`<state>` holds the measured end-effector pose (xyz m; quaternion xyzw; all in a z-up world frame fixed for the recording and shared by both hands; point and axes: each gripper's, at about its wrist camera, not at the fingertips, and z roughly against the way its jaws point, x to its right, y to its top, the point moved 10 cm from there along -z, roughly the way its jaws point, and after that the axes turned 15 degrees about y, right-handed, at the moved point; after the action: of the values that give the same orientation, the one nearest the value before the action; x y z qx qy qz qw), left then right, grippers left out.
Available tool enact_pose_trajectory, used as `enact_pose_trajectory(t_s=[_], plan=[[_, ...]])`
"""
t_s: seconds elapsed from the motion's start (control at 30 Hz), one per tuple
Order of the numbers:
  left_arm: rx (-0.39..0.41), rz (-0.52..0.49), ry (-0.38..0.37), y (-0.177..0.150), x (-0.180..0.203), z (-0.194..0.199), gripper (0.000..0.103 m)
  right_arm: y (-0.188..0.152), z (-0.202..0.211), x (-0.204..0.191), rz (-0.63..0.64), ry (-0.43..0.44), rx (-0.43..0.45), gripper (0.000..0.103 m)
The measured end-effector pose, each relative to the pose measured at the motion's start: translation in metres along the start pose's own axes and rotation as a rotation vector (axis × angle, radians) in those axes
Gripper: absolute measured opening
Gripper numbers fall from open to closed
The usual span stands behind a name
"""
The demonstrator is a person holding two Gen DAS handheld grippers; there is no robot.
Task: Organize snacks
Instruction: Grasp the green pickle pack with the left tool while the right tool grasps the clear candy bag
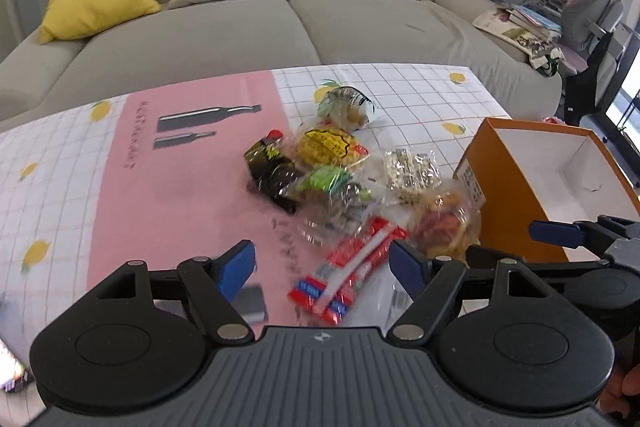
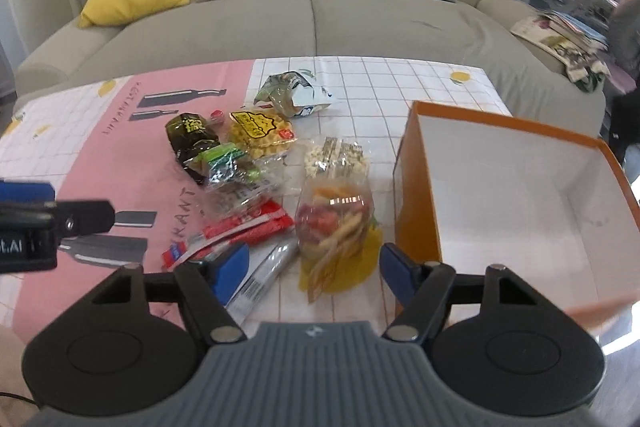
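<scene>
Orange box point(image 2: 416, 187) sits at three o'clock of the snack pile point(image 2: 256, 163) on your table point(image 2: 400, 83). Your left gripper point(image 1: 322, 269) and right gripper point(image 2: 310, 269) both hover with fingers apart, holding nothing.

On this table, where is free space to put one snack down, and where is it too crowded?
Free: the pink mat left of the dark green packet, and the white grid cloth between the far snack bag and the orange box. The box interior is bare too. Crowded: the pile from the yellow packet to the red packet.
</scene>
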<state>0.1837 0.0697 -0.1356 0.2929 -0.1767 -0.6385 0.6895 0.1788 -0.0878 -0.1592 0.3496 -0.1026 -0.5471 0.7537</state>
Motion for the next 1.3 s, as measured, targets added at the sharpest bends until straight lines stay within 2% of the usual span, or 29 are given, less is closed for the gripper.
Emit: enact_pose_trajectory(t_s=[0.33, 0.47, 0.7, 0.93, 1.07, 1.1, 1.17, 1.3], plan=[[0.023, -0.151, -0.036, 0.03, 0.024, -0.066, 0.089, 0.024, -0.065, 0.015, 0.095, -0.033, -0.106, 0.073], [0.044, -0.268, -0.043, 0.035, 0.039, -0.091, 0.089, 0.026, -0.082, 0.019, 0.147, -0.041, -0.159, 0.079], [0.041, -0.438, -0.033, 0.038, 0.06, -0.125, 0.089, 0.024, -0.103, 0.03, 0.16, -0.055, -0.23, 0.079], [-0.032, -0.419, -0.001, 0.035, 0.062, -0.15, 0.089, 0.02, -0.112, 0.027, 0.24, -0.099, -0.248, 0.083], [-0.067, -0.397, 0.005, 0.029, 0.063, -0.158, 0.087, 0.017, -0.116, 0.027, 0.297, -0.138, -0.265, 0.08], [-0.058, -0.392, 0.005, 0.028, 0.064, -0.157, 0.084, 0.016, -0.117, 0.027, 0.306, -0.143, -0.263, 0.079], [-0.05, -0.38, 0.007, 0.026, 0.065, -0.154, 0.073, 0.016, -0.116, 0.025, 0.327, -0.138, -0.254, 0.063], [-0.068, -0.348, 0.013, 0.02, 0.063, -0.147, 0.068, 0.012, -0.116, 0.02, 0.335, -0.126, -0.256, 0.058]])
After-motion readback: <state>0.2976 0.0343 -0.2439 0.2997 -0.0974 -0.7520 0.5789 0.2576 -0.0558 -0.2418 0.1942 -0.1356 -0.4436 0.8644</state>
